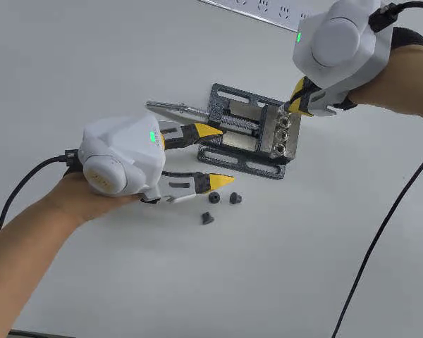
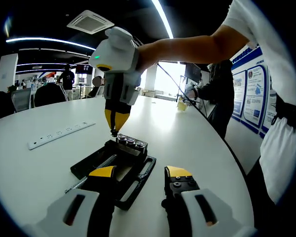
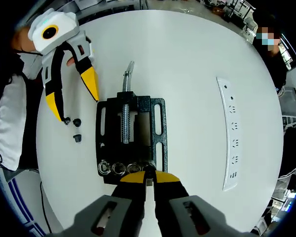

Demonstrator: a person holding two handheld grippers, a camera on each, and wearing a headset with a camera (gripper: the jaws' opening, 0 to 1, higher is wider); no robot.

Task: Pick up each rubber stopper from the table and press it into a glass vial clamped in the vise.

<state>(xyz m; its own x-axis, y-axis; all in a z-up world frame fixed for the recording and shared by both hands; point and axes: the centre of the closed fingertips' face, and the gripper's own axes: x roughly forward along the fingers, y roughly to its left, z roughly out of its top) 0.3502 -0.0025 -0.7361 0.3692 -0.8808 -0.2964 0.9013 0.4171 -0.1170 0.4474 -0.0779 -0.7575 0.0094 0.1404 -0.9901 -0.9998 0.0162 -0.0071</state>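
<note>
Left tongs (image 1: 218, 156) spread, low over worktop (image 1: 197, 282) beside vise (image 1: 243, 163). Right tongs (image 3: 147, 178) pressed nearly together, tips at end of vial row (image 3: 119, 169) in vise; pinched stopper not discernible. Three rubber stoppers (image 1: 235, 198) loose on worktop near left tongs.

3 small black rubber stoppers (image 1: 213, 198) lie loose and close together on the white counter (image 1: 127, 282), just beside the black vise (image 1: 248, 163). The vise lies flat, its end clamping a row of upright glass vials (image 1: 282, 134).
</note>
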